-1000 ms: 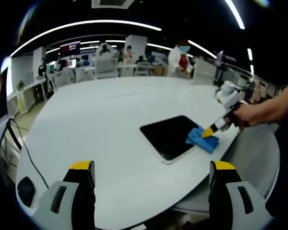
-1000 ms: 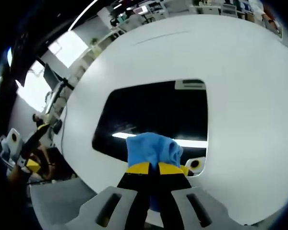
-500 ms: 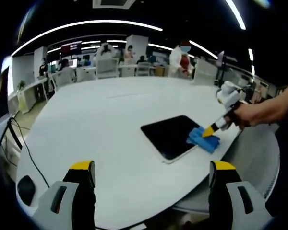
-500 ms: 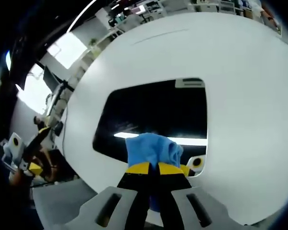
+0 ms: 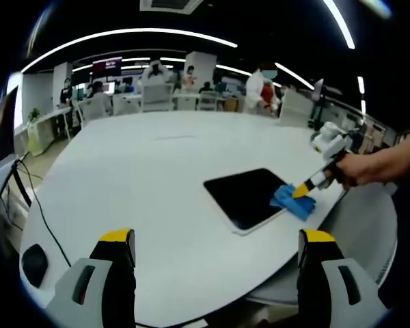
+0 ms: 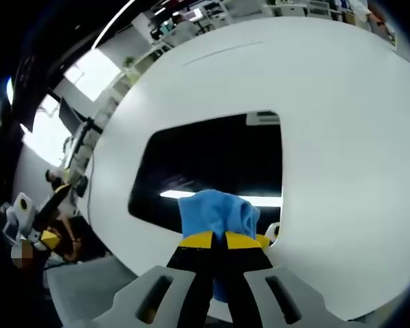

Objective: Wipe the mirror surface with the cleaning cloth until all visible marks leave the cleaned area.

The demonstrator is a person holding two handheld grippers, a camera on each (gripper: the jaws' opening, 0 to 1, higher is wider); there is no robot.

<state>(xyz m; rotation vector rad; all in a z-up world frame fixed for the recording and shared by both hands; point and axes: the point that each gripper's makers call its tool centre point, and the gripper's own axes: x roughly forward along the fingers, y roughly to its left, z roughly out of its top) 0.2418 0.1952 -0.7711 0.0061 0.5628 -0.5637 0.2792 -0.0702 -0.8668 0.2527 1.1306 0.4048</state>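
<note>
1. A large white worktop (image 5: 143, 178) carries a dark mirror (image 5: 249, 197) lying flat, ahead and to the right of the left tongs (image 5: 215, 239); chairs, desks and people in white stand far beyond the worktop's far edge.
2. A black cable (image 5: 34, 205) runs along the worktop's left edge, left of the left tongs, well apart from the mirror.
3. In the right gripper view the mirror (image 6: 212, 164) lies just ahead of the right tongs (image 6: 213, 239), with the blue cleaning cloth (image 6: 217, 213) bunched over its near edge, covering part of a bright strip of reflected light.
4. Nothing stands between the left tongs and the mirror.
5. Against the picture of a second ago, the mirror sits slightly further right in the left gripper view, and the whole room has shifted with it, so the camera has moved; the cleaning cloth (image 5: 292, 200) lies on the same near-right corner of the mirror.
6. The left tongs hang above the near edge of the worktop, jaws spread wide, holding nothing.
7. The right tongs (image 5: 302, 191) are clamped on the cleaning cloth, pressed down onto the mirror; a person's hand (image 5: 355, 169) grips them, the forearm reaching in from the right.
</note>
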